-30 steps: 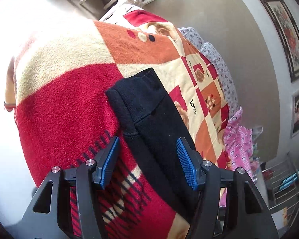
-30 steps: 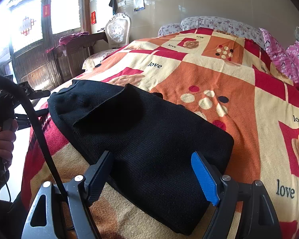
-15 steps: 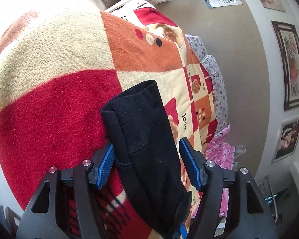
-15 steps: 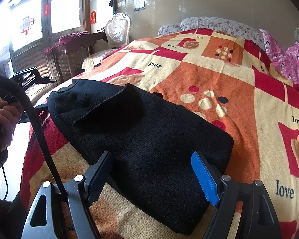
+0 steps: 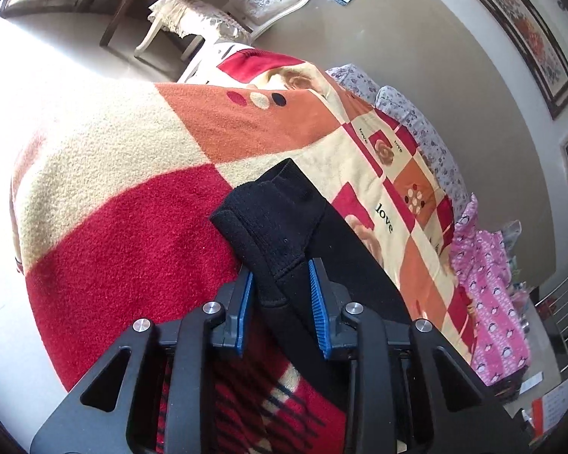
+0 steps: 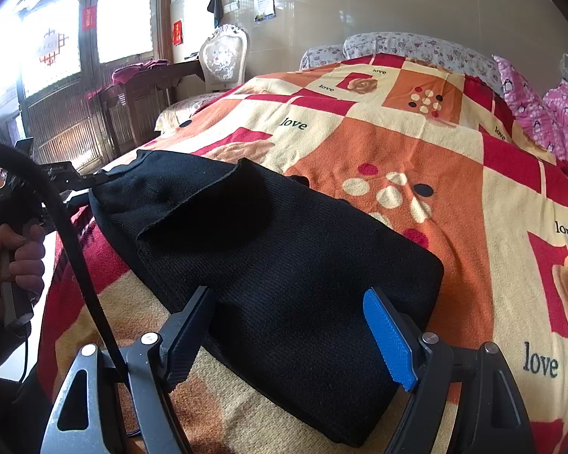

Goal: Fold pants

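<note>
L tongs (image 5: 280, 283) just closing on pants (image 5: 280, 227) cuff — contact w/ pads unclear.

Black knit pants (image 6: 284, 265) lie folded on the blanket before me, ribbed cuff end (image 5: 272, 212) bunched and slightly raised.

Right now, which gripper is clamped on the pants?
The left gripper: its blue pads pinch the black pants at the cuff. The right gripper stands open.

- Black knit pants (image 6: 284, 265).
- Blanket (image 6: 454, 174) checked in red, orange and cream, with roses, dots and the word "love".
- Blue pads on black grippers.
- Pink penguin-print bedding (image 5: 488, 295).
- Purple floral pillows (image 6: 416, 47).
</note>
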Demonstrator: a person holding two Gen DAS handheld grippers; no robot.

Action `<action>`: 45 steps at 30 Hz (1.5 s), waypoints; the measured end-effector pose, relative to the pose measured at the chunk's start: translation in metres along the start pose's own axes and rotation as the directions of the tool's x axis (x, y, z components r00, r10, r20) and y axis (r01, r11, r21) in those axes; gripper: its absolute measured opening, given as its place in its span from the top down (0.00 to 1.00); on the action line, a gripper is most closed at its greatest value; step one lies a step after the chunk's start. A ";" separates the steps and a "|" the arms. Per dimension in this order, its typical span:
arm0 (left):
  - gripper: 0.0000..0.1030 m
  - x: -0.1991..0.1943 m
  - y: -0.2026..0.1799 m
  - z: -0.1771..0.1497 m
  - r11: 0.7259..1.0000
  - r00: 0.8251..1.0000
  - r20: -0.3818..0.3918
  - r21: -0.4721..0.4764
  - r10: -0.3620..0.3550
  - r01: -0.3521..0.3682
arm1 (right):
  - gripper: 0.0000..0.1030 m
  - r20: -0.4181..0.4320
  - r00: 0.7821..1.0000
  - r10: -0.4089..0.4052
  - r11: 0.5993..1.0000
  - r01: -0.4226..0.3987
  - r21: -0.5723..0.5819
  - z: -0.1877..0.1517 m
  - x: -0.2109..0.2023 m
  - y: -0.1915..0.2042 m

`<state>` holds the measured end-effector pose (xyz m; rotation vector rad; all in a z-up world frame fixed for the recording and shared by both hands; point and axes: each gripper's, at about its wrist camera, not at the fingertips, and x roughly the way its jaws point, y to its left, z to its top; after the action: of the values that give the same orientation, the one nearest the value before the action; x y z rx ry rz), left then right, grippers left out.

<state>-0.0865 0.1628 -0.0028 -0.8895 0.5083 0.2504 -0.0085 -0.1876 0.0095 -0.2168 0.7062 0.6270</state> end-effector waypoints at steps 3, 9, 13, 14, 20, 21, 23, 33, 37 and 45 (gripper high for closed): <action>0.75 0.002 -0.006 0.000 0.997 0.999 0.021 0.063 0.035 -0.036 | 0.24 0.000 1.000 0.000 1.000 0.000 0.000 0.000 0.000 0.000; 0.88 -0.005 -0.033 -0.009 0.950 0.990 0.106 0.287 0.097 -0.124 | 0.24 -0.002 1.000 0.003 1.000 -0.003 0.003 0.000 0.000 -0.001; 0.88 -0.020 -0.072 -0.034 0.802 0.958 0.272 0.549 0.094 -0.235 | 0.24 -0.008 1.000 0.029 0.999 -0.028 0.045 0.010 -0.008 -0.006; 0.88 -0.022 -0.081 -0.042 0.755 0.948 0.309 0.601 0.082 -0.261 | 0.24 0.001 0.999 0.046 0.996 -0.046 0.074 0.015 -0.013 -0.010; 0.88 -0.029 -0.122 -0.094 0.462 0.913 0.404 0.821 -0.059 -0.334 | 0.24 0.208 0.888 0.409 0.787 -0.459 0.413 0.049 -0.035 -0.059; 0.88 -0.031 -0.128 -0.103 0.411 0.910 0.405 0.846 -0.083 -0.339 | 0.24 0.266 0.825 0.499 0.689 -0.563 0.456 0.054 -0.030 -0.068; 0.88 -0.037 -0.140 -0.125 0.294 0.914 0.378 0.899 -0.149 -0.324 | 0.24 0.323 0.707 0.628 0.521 -0.692 0.500 0.063 -0.015 -0.074; 0.88 -0.044 -0.168 -0.188 -0.009 0.945 0.223 0.973 -0.239 -0.231 | 0.37 0.280 0.620 0.733 0.452 -0.752 0.480 0.110 0.012 -0.043; 0.88 -0.051 -0.171 -0.196 -0.049 0.946 0.186 0.977 -0.264 -0.206 | 0.51 0.191 0.682 0.706 0.530 -0.688 0.496 0.104 0.025 -0.050; 0.88 -0.057 -0.198 -0.224 -0.112 0.947 0.074 0.987 -0.312 -0.114 | 0.91 0.144 0.774 0.617 0.614 -0.588 0.527 0.077 0.017 -0.093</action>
<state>-0.1246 -0.1357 0.0431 0.7472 0.1846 -0.2198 0.0987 -0.2239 0.0537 0.5842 0.9932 1.0377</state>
